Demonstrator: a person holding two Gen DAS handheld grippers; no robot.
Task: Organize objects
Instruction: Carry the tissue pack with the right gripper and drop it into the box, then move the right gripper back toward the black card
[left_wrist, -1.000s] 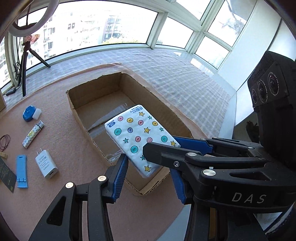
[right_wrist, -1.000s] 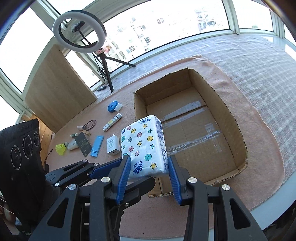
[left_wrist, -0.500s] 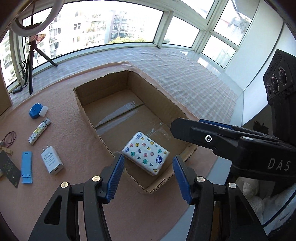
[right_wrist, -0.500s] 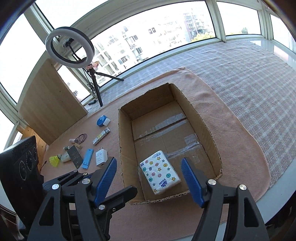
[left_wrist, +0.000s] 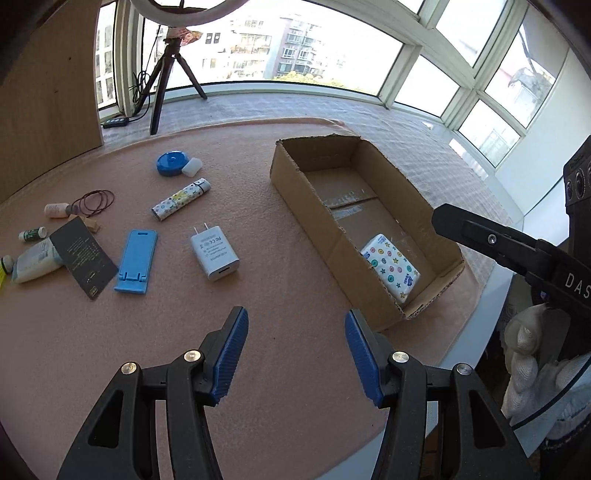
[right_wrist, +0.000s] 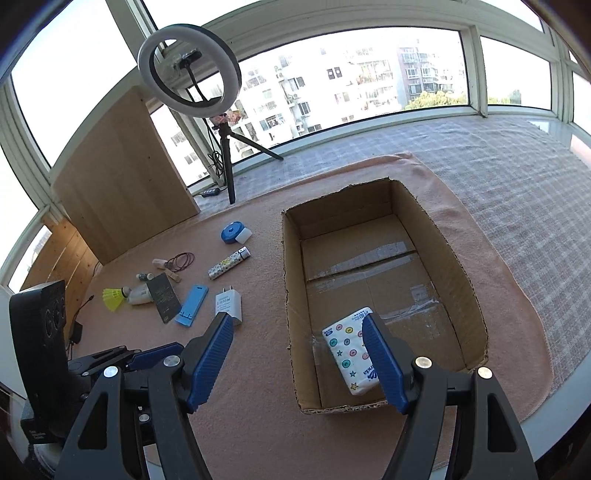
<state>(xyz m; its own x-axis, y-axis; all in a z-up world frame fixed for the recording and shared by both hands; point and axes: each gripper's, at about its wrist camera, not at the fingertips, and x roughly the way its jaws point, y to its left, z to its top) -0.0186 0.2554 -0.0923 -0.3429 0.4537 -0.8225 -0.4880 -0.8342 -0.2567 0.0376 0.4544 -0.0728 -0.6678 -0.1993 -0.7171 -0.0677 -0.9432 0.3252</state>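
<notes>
We see one star-patterned white tissue pack (right_wrist: 351, 354) lying in near end of open brown cardboard box (right_wrist: 458, 266). Left gripper (left_wrist: 295, 354) and right gripper (right_wrist: 299, 358) both agape, empty. One white charger (left_wrist: 215, 254), one blue phone stand (left_wrist: 135, 261) on pink mat (left_wrist: 277, 369); nothing blocks them.

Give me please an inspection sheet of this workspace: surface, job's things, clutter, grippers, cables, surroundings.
Surface: pink mat over a checked cloth.
Job's things: tissue pack lies in the near end of the open box; charger, blue stand, patterned tube, blue disc lie on the mat left of the box.
Clutter: black card, small bottles, hair ties, yellow shuttlecock.
Grippers: left gripper open, empty, over bare mat; right gripper open, empty, near the box.
Cables: a cord hangs by the tripod.
Surroundings: ring light, wooden board, windows.
</notes>
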